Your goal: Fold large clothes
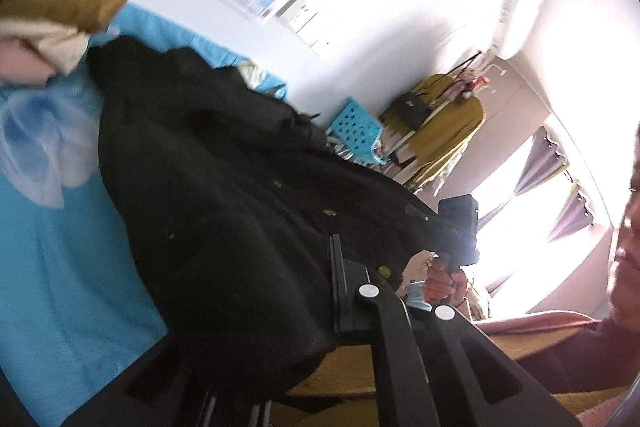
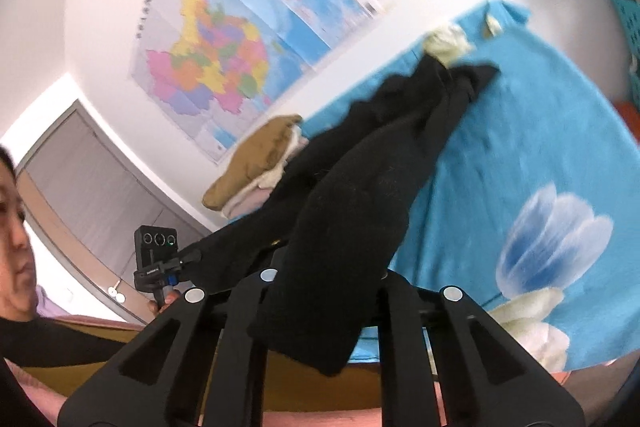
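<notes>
A large black coat with gold buttons [image 1: 208,187] hangs lifted between both grippers above a bed with a blue flowered sheet [image 1: 60,267]. My left gripper [image 1: 340,291] is shut on the coat's hem edge; the cloth drapes over its fingers. My right gripper [image 2: 320,291] is shut on another part of the black coat [image 2: 360,195], which stretches away toward the bed's far side. The right gripper also shows in the left wrist view [image 1: 456,227], and the left gripper shows in the right wrist view [image 2: 160,259], each held by a hand.
A pile of folded clothes, brown on top [image 2: 256,155], lies at the bed's far side by the wall. A map [image 2: 224,39] hangs on the wall. A blue basket [image 1: 356,131] and a clothes rack with a yellow garment [image 1: 440,123] stand beyond the bed. The person's face [image 2: 12,227] is close.
</notes>
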Tool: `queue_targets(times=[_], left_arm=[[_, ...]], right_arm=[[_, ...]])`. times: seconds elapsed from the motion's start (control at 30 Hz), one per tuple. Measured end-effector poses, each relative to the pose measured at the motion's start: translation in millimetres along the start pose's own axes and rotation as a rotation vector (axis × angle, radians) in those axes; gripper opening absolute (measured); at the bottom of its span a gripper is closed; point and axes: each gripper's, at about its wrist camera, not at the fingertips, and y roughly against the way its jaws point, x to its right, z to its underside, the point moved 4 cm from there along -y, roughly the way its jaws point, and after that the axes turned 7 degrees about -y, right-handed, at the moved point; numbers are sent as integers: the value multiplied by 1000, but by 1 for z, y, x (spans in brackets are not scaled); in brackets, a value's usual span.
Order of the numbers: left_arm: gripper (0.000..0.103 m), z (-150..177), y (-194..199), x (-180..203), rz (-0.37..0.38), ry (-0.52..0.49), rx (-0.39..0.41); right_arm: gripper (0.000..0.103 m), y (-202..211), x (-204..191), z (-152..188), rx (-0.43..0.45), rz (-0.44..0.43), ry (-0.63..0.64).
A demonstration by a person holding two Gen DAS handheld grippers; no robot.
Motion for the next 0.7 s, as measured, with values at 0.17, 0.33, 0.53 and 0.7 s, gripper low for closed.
queue_targets(times=[0.17,0.33,0.53,0.7], left_arm=[[4,-2,13,-1,24,2,24],[4,-9,18,-17,44,50,35],[4,-27,20,-15,39,27,20],[4,-59,17,-20,20,29,-2]], right_arm=[[10,13,-21,-5,27,-12,53],[10,6,-8,-14,26,-6,-18],[10,1,-16,-40,44,-3,-7],[11,-10,-20,-78,57,3,-14]])
